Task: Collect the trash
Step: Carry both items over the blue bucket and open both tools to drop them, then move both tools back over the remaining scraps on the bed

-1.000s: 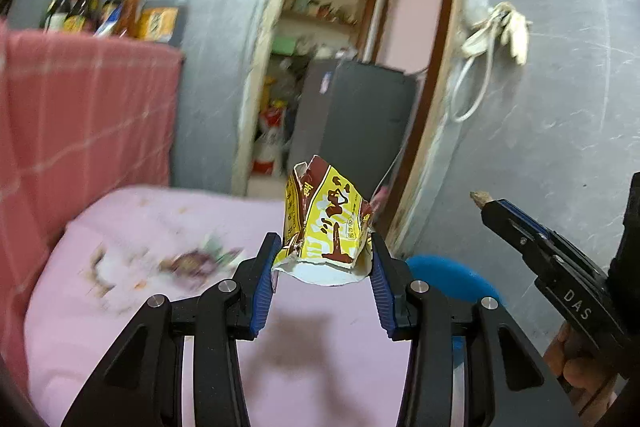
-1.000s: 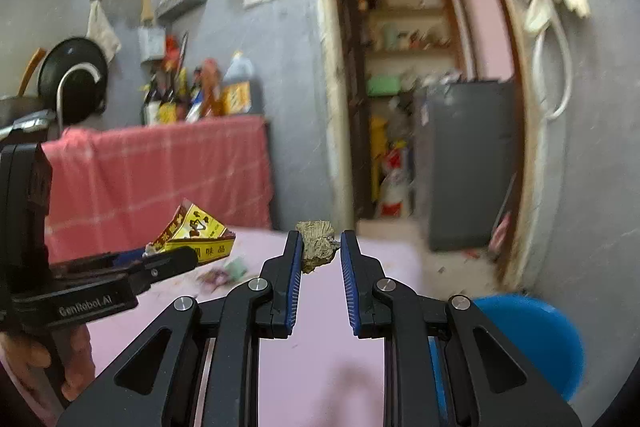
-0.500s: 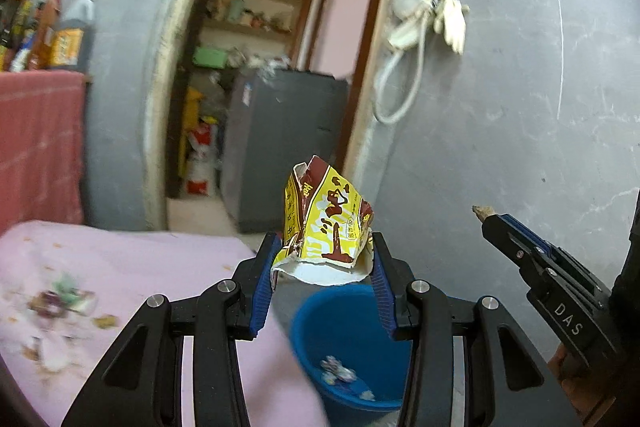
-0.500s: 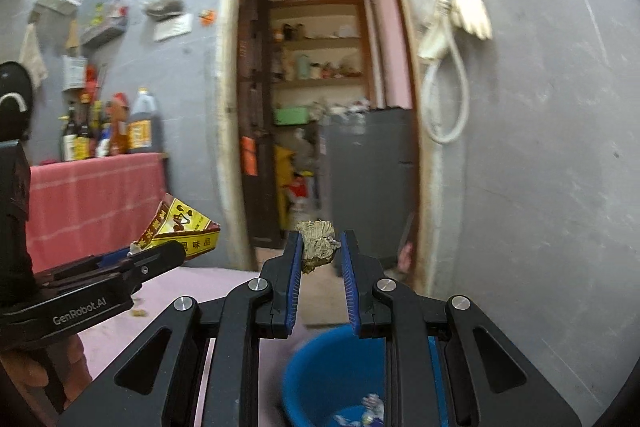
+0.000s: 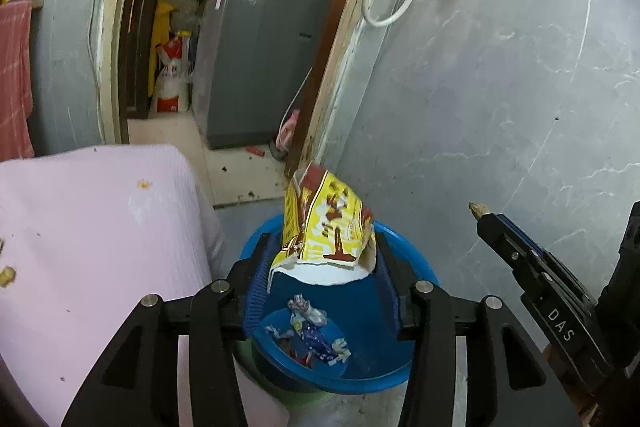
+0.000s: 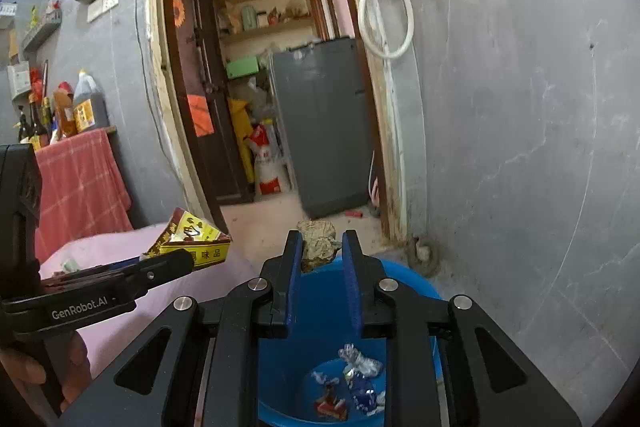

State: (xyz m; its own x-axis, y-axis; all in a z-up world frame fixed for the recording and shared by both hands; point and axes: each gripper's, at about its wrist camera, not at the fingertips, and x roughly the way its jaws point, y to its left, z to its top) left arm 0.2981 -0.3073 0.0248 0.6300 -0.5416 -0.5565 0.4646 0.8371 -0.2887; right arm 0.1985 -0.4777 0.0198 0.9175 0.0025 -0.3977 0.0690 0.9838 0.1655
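Note:
My left gripper (image 5: 320, 247) is shut on a yellow and brown snack wrapper (image 5: 326, 227) and holds it above the blue bucket (image 5: 416, 267). The wrapper also shows in the right wrist view (image 6: 192, 243). My right gripper (image 6: 318, 247) is shut on a crumpled brownish paper wad (image 6: 316, 243), also over the blue bucket (image 6: 404, 275). Several candy wrappers (image 5: 312, 331) lie at the bucket's bottom. The right gripper's tip shows at the right of the left wrist view (image 5: 480, 213).
A pink-covered table (image 5: 92, 235) with crumbs stands left of the bucket. A grey wall (image 5: 500, 87) rises to the right. Beyond is a doorway with a grey cabinet (image 5: 260, 59). A red cloth (image 6: 80, 183) hangs at the left.
Both grippers have swung right from over the pink table and tilted down over the blue bucket, each still holding its piece of trash.

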